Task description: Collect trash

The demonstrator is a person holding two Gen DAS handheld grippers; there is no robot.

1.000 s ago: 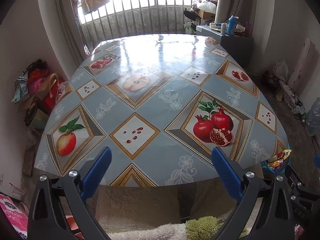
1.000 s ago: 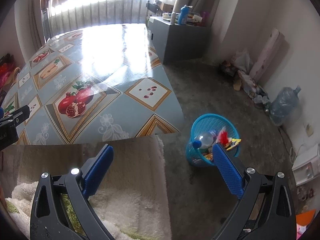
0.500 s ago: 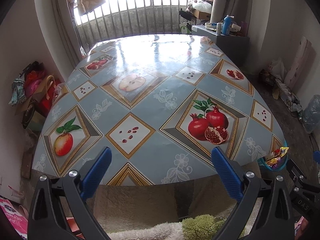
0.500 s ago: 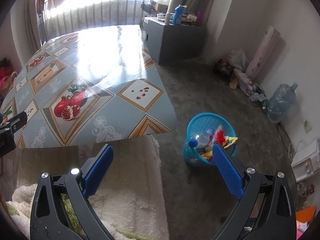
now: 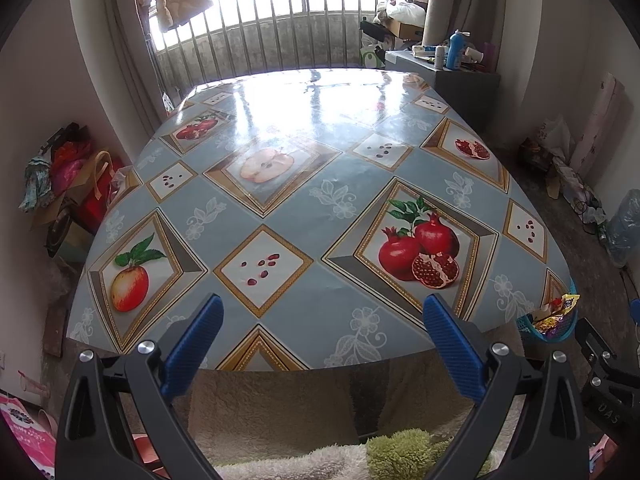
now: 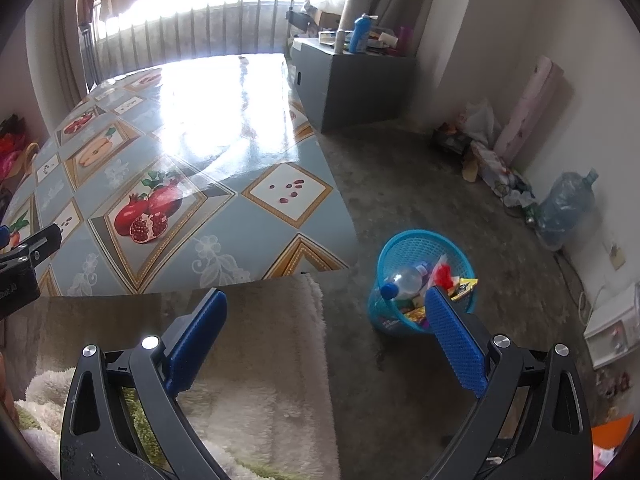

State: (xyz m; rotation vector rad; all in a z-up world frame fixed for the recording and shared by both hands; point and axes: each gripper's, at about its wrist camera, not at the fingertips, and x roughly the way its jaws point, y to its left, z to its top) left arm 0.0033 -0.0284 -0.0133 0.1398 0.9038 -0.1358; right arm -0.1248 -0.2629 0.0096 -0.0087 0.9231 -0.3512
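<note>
Two claws, both spread wide and holding nothing. Left claw (image 5: 320, 332): poised over the near edge of the tabletop (image 5: 320, 184), a little farther back from it than a second ago. Right claw (image 6: 326, 328): off the tabletop's near right corner, its view shifted slightly. One blue basket (image 6: 404, 244), on the floor just right of that corner, unmoved; holds a plastic bottle (image 6: 404, 278) and snack wrappers (image 6: 464, 285).

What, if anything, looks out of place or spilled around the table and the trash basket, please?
Nothing has spilled. The blue basket stands upright on the floor, heaped with a bottle and wrappers poking past its rim. The tablecloth lies flat.
</note>
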